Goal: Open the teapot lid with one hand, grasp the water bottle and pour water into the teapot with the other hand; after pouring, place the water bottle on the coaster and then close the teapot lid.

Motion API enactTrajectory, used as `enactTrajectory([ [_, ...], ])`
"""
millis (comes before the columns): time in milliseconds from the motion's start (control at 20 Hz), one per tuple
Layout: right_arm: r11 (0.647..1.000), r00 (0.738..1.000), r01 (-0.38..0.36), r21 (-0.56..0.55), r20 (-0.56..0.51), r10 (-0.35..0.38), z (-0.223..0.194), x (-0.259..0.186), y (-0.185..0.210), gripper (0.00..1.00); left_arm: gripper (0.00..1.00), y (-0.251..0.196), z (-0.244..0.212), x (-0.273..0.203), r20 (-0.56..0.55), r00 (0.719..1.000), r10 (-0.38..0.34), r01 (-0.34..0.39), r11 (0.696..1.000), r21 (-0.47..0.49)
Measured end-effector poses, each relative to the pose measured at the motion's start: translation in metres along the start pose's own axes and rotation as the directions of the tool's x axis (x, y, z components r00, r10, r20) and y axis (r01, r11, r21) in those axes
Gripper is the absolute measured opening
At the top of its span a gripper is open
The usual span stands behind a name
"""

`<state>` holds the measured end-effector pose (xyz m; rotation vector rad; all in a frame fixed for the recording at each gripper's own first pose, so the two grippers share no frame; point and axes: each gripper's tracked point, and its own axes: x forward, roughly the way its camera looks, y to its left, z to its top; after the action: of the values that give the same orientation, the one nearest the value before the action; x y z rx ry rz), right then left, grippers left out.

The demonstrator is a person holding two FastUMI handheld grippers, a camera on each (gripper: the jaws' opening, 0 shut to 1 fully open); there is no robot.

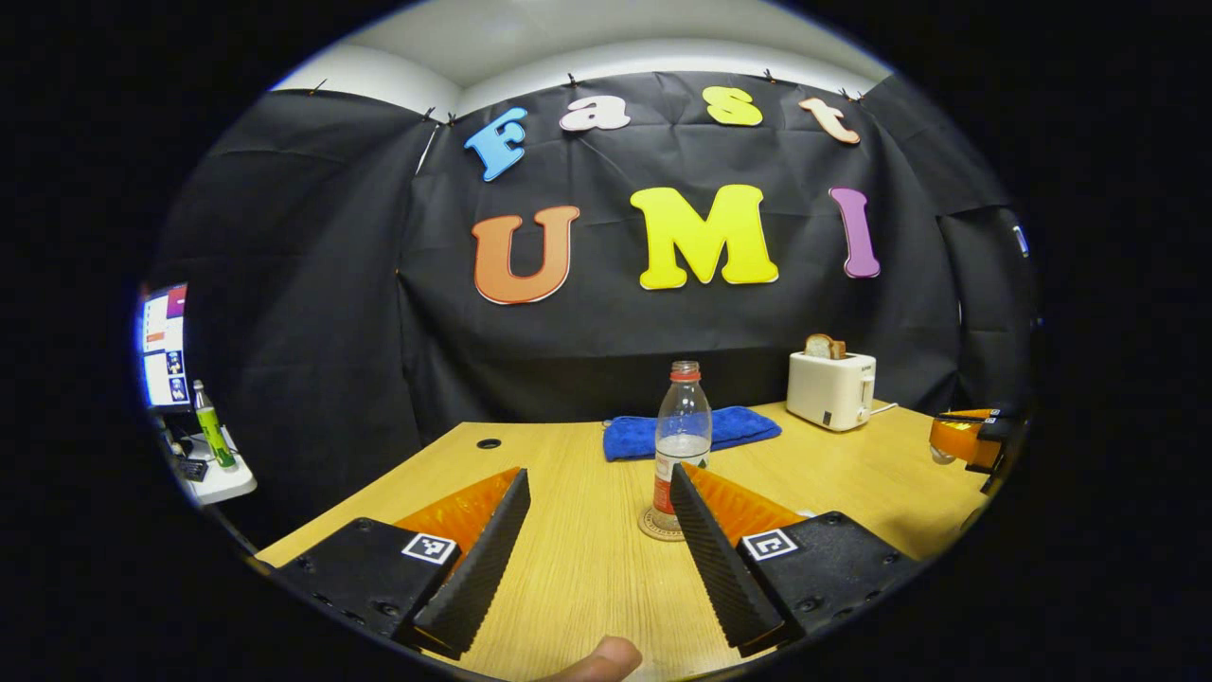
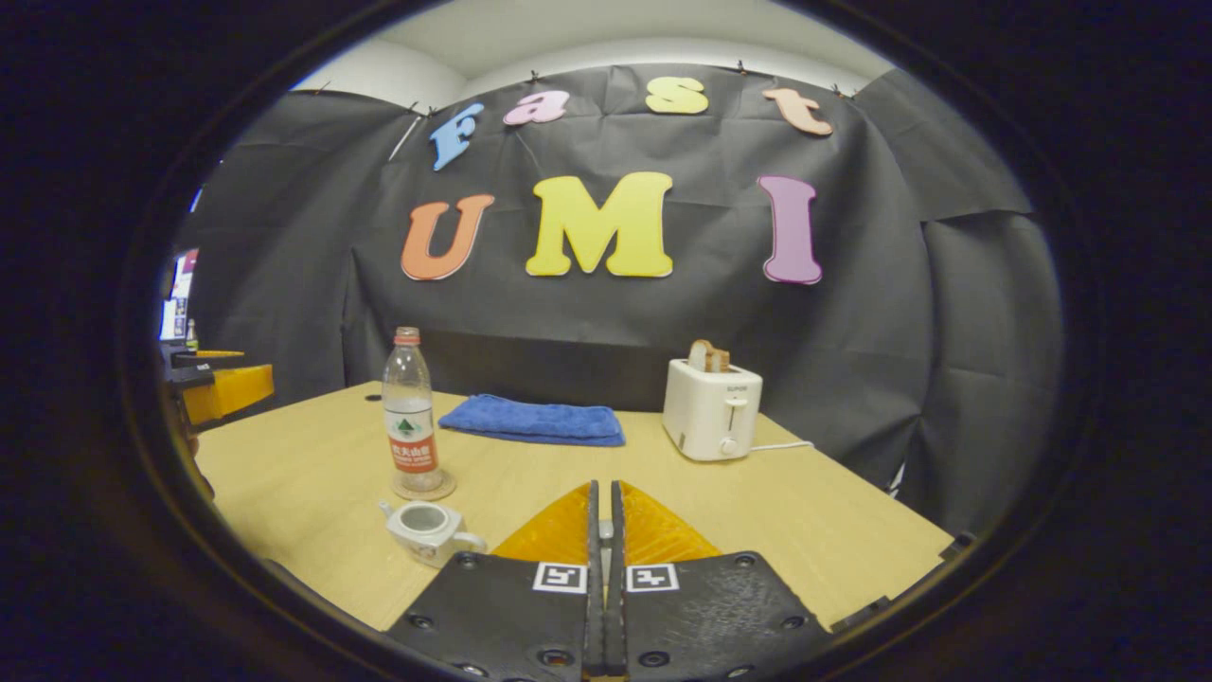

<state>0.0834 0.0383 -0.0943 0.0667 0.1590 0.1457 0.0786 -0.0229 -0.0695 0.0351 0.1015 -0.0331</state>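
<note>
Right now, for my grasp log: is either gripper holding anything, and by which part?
Nothing is held. The left gripper is open, with the water bottle standing free on its coaster; the right gripper is shut, nothing visible between its jaws.

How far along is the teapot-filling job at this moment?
It looks late. The water bottle stands on the coaster, and the open left gripper holds nothing. The teapot sits lidless near the shut right gripper; whether that gripper holds the lid cannot be told. Still to do: closing the teapot. Whether water was poured is unclear.
</note>
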Motion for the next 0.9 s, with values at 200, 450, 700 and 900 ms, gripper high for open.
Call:
enactTrajectory([
  [200,0.998,0.998,-0.064,-0.007,-0.013,0.064,-0.001,0.008,0.028,0.01,0.93,-0.003,0.005,-0.015,-0.016,0.999,-0.038,0.037,0.999,-0.008],
  [450,0.992,0.991,-0.128,-0.001,-0.044,0.127,-0.005,0.024,0.069,0.0,0.93,-0.001,0.019,-0.03,0.001,0.997,-0.074,0.074,0.996,-0.04],
  [700,0.984,0.982,-0.177,-0.01,-0.066,0.176,-0.007,0.037,0.108,0.01,0.93,0.012,0.02,-0.031,-0.003,0.997,-0.078,0.077,0.995,-0.063],
  [900,0.978,0.975,-0.206,-0.022,-0.085,0.204,-0.019,0.048,0.133,0.01,0.93,0.029,0.009,-0.025,-0.047,0.997,-0.058,0.054,0.995,-0.084],
])
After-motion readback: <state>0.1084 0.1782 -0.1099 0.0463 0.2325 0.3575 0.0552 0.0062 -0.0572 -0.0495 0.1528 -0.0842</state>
